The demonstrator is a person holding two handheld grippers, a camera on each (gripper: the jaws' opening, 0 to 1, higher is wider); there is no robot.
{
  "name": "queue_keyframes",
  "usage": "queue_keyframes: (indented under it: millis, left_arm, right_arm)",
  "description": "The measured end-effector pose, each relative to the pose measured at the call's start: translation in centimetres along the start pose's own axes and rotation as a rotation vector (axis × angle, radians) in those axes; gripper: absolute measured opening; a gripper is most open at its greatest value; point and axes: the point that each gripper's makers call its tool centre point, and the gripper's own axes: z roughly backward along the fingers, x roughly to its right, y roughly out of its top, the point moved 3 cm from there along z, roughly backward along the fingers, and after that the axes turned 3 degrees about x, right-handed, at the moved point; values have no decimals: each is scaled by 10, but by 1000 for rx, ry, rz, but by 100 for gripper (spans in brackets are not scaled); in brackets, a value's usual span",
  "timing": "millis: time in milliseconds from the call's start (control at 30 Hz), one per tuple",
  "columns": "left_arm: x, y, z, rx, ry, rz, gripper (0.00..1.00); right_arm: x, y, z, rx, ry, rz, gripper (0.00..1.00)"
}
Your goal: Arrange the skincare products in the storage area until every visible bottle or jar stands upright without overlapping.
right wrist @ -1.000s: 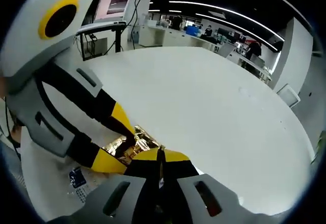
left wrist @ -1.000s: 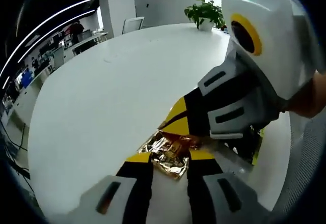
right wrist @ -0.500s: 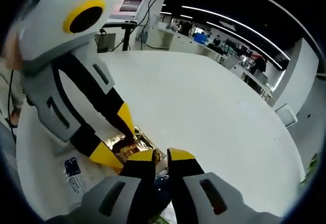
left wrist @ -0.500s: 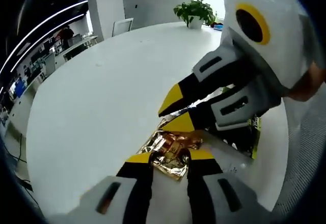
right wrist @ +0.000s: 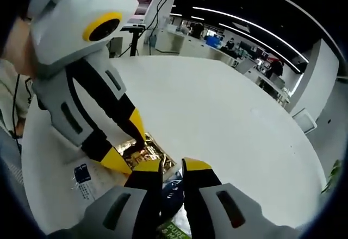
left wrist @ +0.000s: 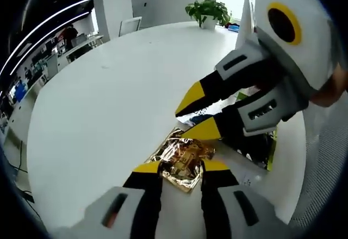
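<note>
A crumpled gold foil sachet [left wrist: 182, 160] lies on the white round table [left wrist: 109, 98], and my left gripper [left wrist: 181, 167] is shut on it, one jaw on each side. In the right gripper view the same sachet [right wrist: 145, 153] sits between the left gripper's [right wrist: 126, 144] yellow tips. My right gripper [right wrist: 171, 165] is open and hovers over a dark packet [right wrist: 172, 187]; nothing is between its jaws. From the left gripper view, the right gripper [left wrist: 197, 114] hangs just above and behind the sachet, jaws apart. No bottle or jar shows.
A dark packet with a green edge [left wrist: 258, 149] lies under the right gripper. A white sachet with a blue label [right wrist: 81, 182] and a green printed packet [right wrist: 171, 231] lie near the table's edge. A potted plant [left wrist: 209, 11] stands far off; a monitor [right wrist: 141, 0] stands beyond the table.
My right gripper went from shut at the gold sachet to open, and drew up and back from it. The left gripper kept its hold on the sachet.
</note>
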Motion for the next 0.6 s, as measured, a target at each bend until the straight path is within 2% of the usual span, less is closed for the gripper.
queue_keyframes:
  millis: [333, 467, 600]
  left_arm:
    - [0, 8, 3, 25, 16, 7, 31]
    - [0, 11, 10, 39, 44, 24, 36]
    - [4, 16, 20, 45, 56, 36, 39]
  right_arm:
    - [1, 8, 12, 37, 7, -8, 17]
    - [1, 14, 20, 66, 6, 14, 22]
    - [0, 27, 37, 118, 3, 62, 29]
